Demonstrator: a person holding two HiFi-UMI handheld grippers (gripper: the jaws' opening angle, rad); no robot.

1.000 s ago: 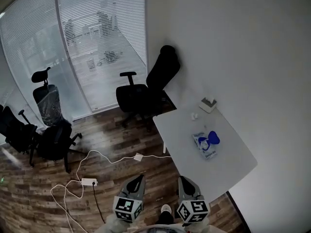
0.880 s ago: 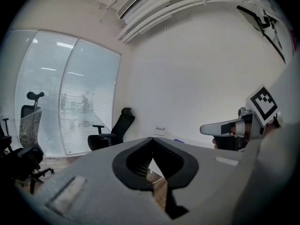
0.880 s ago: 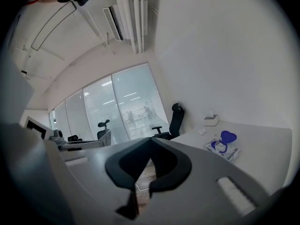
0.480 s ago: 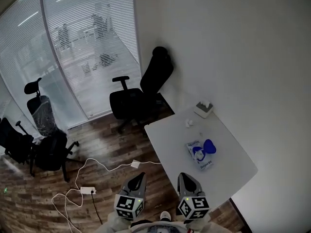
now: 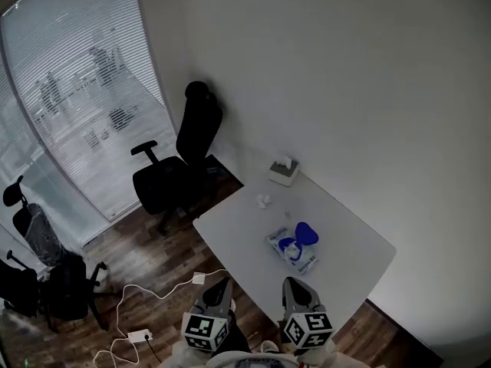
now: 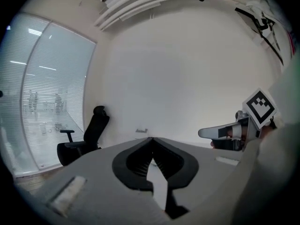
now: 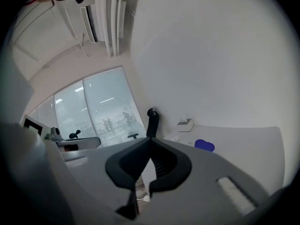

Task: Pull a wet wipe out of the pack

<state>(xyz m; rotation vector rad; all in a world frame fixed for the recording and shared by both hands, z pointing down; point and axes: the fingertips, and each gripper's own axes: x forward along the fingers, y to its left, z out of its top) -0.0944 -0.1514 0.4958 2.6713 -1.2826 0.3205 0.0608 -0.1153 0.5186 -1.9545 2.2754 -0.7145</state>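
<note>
The wet wipe pack lies flat in the middle of the white table, its blue lid flipped open; the right gripper view shows that lid far ahead. My left gripper hangs at the table's near edge, left of the pack, its jaws shut and empty. My right gripper is beside it, short of the pack, also shut on nothing. Both are well apart from the pack.
A white tissue box stands at the table's far corner by the wall, with a small crumpled white scrap near it. A black office chair stands left of the table. White cables and a power strip lie on the wood floor.
The view has swung and come nearer: the table and pack now lie straight ahead of both grippers, which have travelled toward the table's near edge. Both jaws stayed shut.
</note>
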